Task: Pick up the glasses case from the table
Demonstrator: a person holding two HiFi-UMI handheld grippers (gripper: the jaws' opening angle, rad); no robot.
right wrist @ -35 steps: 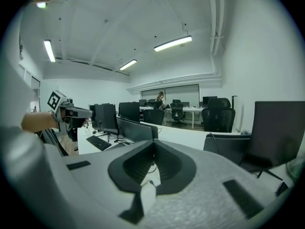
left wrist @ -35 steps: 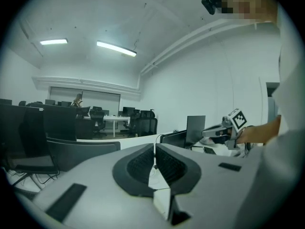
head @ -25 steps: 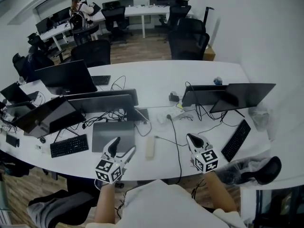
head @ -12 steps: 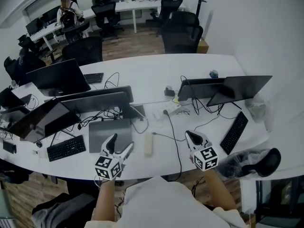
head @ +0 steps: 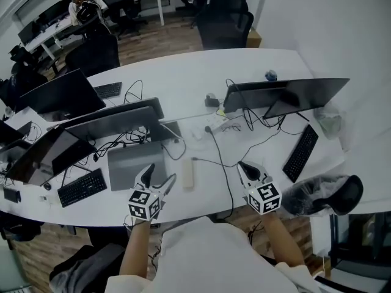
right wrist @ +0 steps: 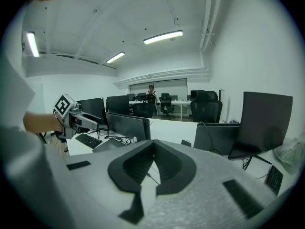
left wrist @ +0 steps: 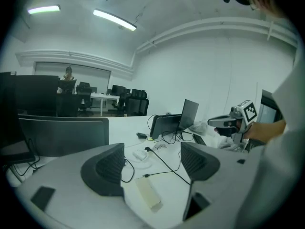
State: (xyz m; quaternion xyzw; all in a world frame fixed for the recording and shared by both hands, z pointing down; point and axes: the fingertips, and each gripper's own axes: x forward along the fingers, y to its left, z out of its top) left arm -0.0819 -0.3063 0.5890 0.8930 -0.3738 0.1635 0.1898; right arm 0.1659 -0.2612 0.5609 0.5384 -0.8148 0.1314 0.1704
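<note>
The glasses case (head: 189, 176) is a pale cream oblong lying flat on the white table (head: 183, 84), close to the near edge. My left gripper (head: 157, 179) hovers just left of it, open, with nothing between its fingers. In the left gripper view the glasses case (left wrist: 147, 193) lies low between and ahead of the left gripper's (left wrist: 152, 163) two dark pads. My right gripper (head: 244, 168) is shut and empty, to the right of the case beyond a black cable (head: 223, 176). In the right gripper view the right gripper's (right wrist: 153, 147) pads meet with nothing held.
A closed grey laptop (head: 129, 163) lies left of the case, with a keyboard (head: 82, 187) further left. Monitors (head: 116, 122) stand behind and another pair (head: 278, 96) at the right, with a keyboard (head: 300, 152). A bagged black object (head: 324, 195) sits far right. Office chairs (head: 223, 26) stand beyond.
Both grippers have sunk toward the table, the left more than the right. The left gripper has drawn nearer the case. The head view has tilted, shifting the desk upward.
</note>
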